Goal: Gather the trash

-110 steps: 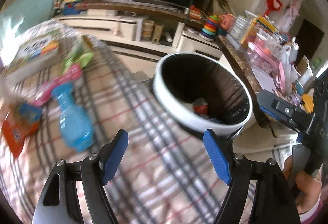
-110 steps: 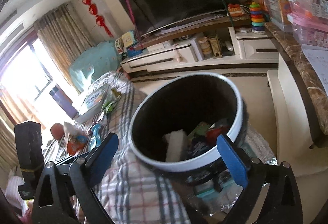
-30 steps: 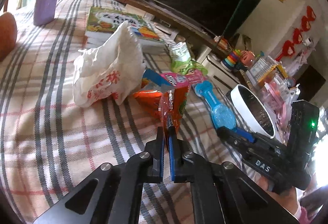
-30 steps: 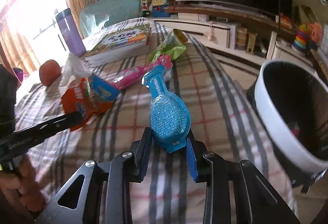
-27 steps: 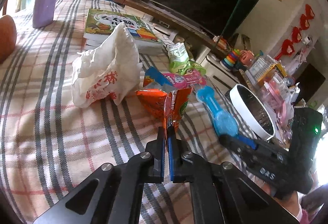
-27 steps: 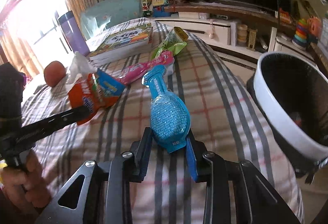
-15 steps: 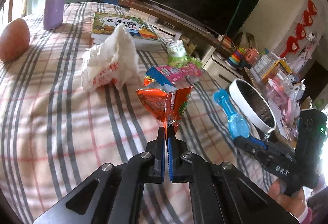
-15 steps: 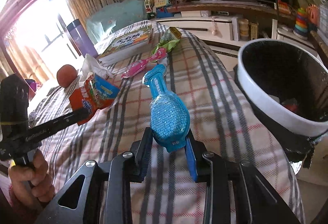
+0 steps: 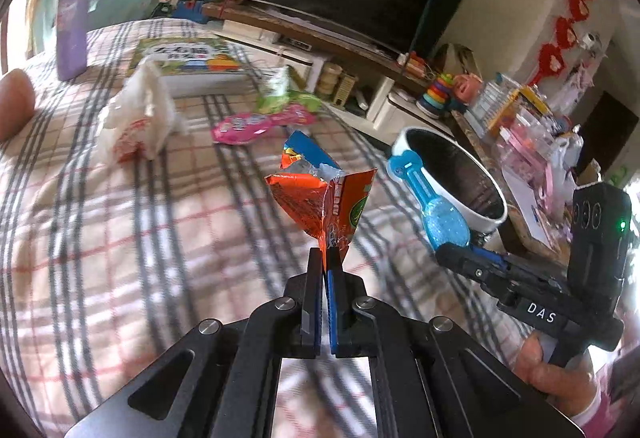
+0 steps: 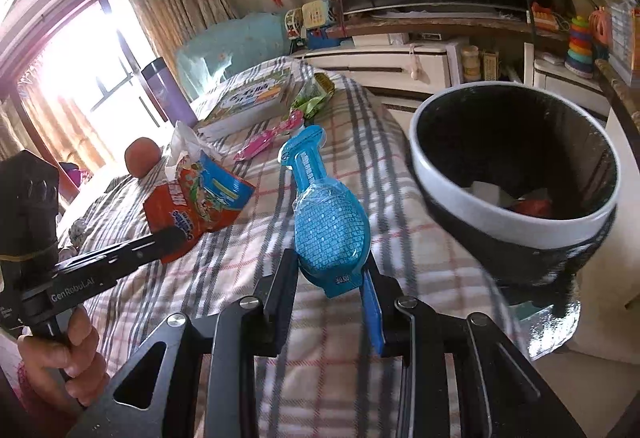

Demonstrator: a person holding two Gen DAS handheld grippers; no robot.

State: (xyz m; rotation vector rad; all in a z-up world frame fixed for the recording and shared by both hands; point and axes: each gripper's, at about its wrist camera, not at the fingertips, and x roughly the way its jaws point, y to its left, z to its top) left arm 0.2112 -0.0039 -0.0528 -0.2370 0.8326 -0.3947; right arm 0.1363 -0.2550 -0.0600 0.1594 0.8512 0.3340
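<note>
Left gripper (image 9: pixel 325 258) clamped on one corner of orange wrapper (image 9: pixel 320 201), held above the plaid bed (image 9: pixel 120 238). Right gripper (image 10: pixel 330 274) clamped on blue packet (image 10: pixel 330 226), left of bin (image 10: pixel 516 234). Risk: thin corner pinch may slip; an early release lands short of the rim.

Colours only:
- tablecloth (image 9: pixel 120 238): beige plaid, grey stripes, thin red lines
- snack bag (image 9: pixel 324 201): orange-red, blue top flap, green patch, silver inside
- bottle-shaped pack (image 10: pixel 328 222): bright blue, fine light-blue grid on the belly
- bin (image 10: pixel 480 189): white rim, black liner; white and red scraps inside
- long wrapper (image 9: pixel 260 121): hot pink
- far wrapper (image 9: pixel 280 93): green and white
- crumpled bag (image 9: pixel 144 113): white, red print
- tumbler (image 9: pixel 72 17): purple
- left gripper (image 9: pixel 325 258) and right gripper (image 10: pixel 332 270): black frames, blue pads
- book (image 10: pixel 248 93): white cover, green and orange print
</note>
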